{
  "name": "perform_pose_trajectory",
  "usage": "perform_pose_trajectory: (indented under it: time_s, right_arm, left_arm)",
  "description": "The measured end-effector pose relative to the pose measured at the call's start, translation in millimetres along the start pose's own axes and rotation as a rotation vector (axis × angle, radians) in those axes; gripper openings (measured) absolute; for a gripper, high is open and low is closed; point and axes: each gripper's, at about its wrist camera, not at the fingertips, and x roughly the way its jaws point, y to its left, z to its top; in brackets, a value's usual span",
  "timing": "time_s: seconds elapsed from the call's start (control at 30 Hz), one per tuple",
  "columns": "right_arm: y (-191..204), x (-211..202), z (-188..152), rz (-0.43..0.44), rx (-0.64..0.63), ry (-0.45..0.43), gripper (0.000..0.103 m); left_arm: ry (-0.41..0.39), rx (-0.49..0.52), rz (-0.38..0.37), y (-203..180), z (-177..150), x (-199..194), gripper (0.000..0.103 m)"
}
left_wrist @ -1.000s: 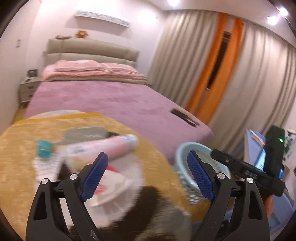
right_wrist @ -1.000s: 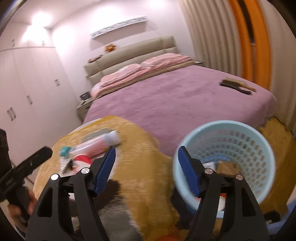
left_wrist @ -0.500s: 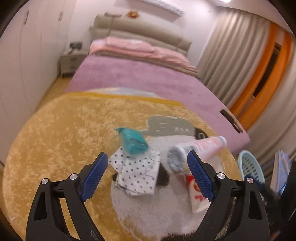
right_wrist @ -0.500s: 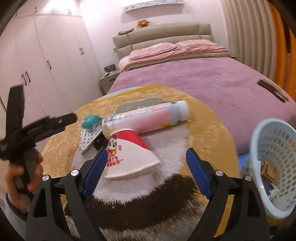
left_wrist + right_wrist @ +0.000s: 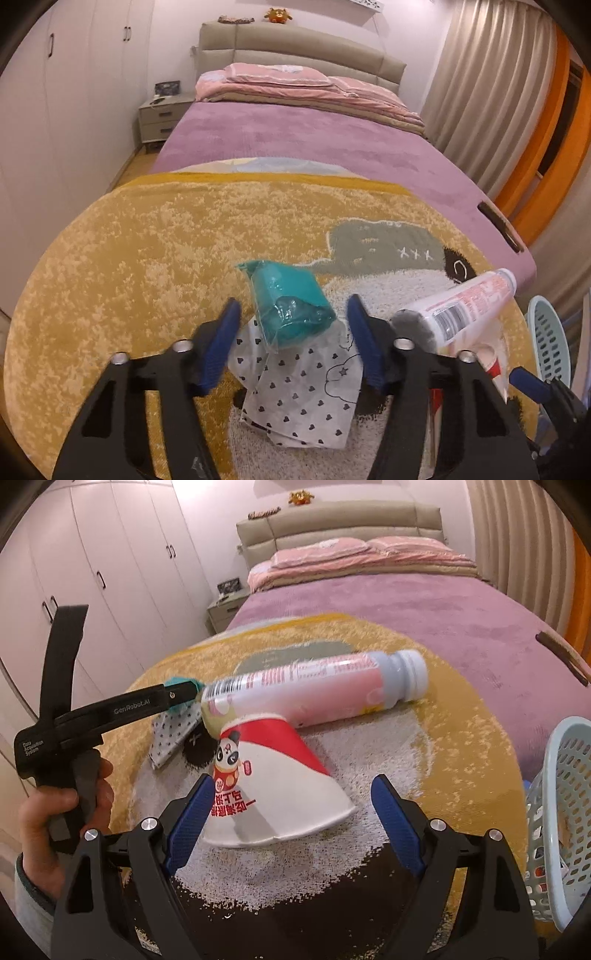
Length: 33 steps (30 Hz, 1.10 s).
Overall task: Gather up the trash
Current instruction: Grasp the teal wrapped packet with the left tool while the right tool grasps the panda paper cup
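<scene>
Since a sec ago both grippers have swung away from the bed and basket view and dropped toward the rug; the trash, then blurred or off to one side, now sits right in front of the fingers.

Left gripper (image 5: 291, 334): fingers closing, now at a medium gap, w/ the teal plastic wrapper (image 5: 290, 304) between them. Pads are just beside it on either side, not clearly pressing yet. Wrapper lies on top of a white heart-print paper (image 5: 299, 395), crumpled, near the middle of the round yellow rug (image 5: 129, 251). Seen from the right wrist, the left gripper (image 5: 184, 698) reaches in from the left, held by a hand (image 5: 62, 805), its tip at the teal wrapper (image 5: 179, 683) and the heart-print paper (image 5: 171, 734).

Right gripper (image 5: 291, 823): fingers wide apart, nothing gripped. Flattened red-and-white paper cup (image 5: 273, 786) w/ a panda print lies between the fingers, its wide mouth toward the camera, not touched by either pad.

Pink bottle (image 5: 314, 690) lies on its side just beyond the cup, base touching the cup's narrow end, neck pointing toward the rug's right edge. In the left view the bottle (image 5: 465, 306) is right of the right-hand finger.

Light-blue basket (image 5: 565, 812) stands at the rug's right edge, some scraps inside. Rug (image 5: 461, 738) lies on the floor at the foot of the purple bed (image 5: 295, 136); wardrobe (image 5: 92, 572) on the left.
</scene>
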Motion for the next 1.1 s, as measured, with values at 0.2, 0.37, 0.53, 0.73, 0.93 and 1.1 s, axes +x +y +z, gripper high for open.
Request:
perform_pose_trajectory:
  time_s: [0.2,0.37,0.53,0.73,0.93,1.1]
  right_arm:
    - [1.6,11.6,2.2,0.003,-0.004,0.043,0.083]
    - [8.5,19.5,4.4,0.003,-0.017,0.068,0.085]
    - [22.9,21.1,2.0,-0.010,-0.071,0.060,0.067]
    - [40.1,14.4,-6.4,-0.024,-0.143,0.022,0.030]
    - [43.2,-9.1,-11.4,-0.018,-0.159,-0.080,0.030]
    - [35.8,-27.9,-15.4,-0.032,-0.124,-0.105,0.030]
  left_arm:
    - [-0.043,-0.043,-0.068,14.5,-6.5,-3.1,0.036]
    - [-0.099,-0.027,-0.050,16.1,-6.2,-13.2,0.034]
    - [-0.126,0.002,-0.053,10.2,-7.9,-21.5,0.034]
    - [-0.156,0.064,-0.016,-2.6,-11.5,-28.7,0.034]
    - [-0.201,0.077,-0.058,-9.6,-11.3,-39.9,0.034]
    - [-0.254,0.114,-0.103,-25.9,-10.5,-61.6,0.034]
